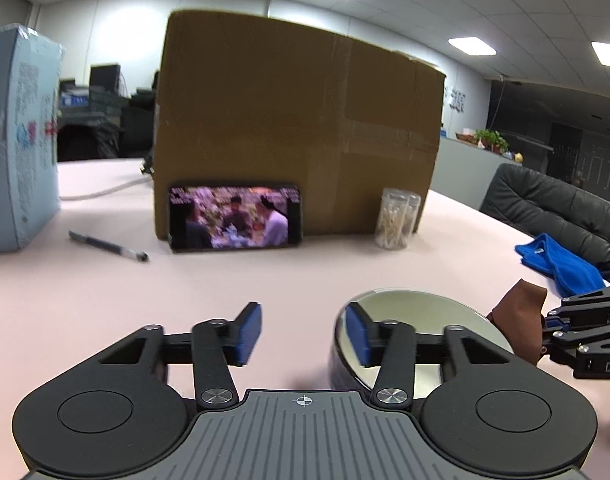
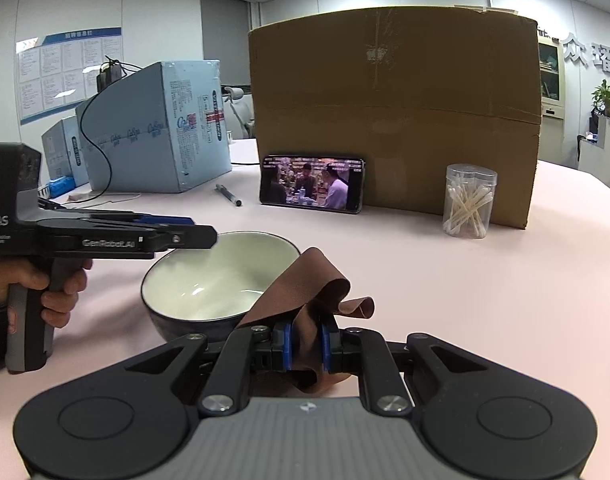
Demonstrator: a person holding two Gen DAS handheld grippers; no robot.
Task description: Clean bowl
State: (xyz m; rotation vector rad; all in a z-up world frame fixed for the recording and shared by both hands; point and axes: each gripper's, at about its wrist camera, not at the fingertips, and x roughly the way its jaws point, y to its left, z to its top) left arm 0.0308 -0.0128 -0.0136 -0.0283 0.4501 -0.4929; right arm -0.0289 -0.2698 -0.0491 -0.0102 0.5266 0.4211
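Two blue pads of the right gripper [image 2: 305,344] are clamped on a brown cloth [image 2: 309,284], which bunches up between them and curls over toward the bowl's near rim. Left gripper [image 1: 303,332]: its fingers stand apart with a clear gap; the right-hand pad [image 1: 359,334] sits at the bowl's outer wall by the rim, the left-hand pad hangs over bare table, and nothing is pinched between them — contact with the bowl cannot be told from these views. Bowl [image 2: 221,280] — dark outside, pale cream inside, upright on the pink table [image 2: 485,300], just ahead of the right gripper and under the left one's tips. In the right wrist view a hand [image 2: 37,284] grips the left tool's handle at the left edge. Further out: a phone [image 2: 313,184] with a lit screen leans against a large cardboard box [image 2: 393,100]; a clear jar of cotton swabs [image 2: 469,202] stands beside the box's right corner; a pen [image 2: 228,195] lies left of the phone; a light blue carton [image 2: 161,128] behind it. Left wrist view also shows a blue towel [image 1: 557,264] near the table's right edge.
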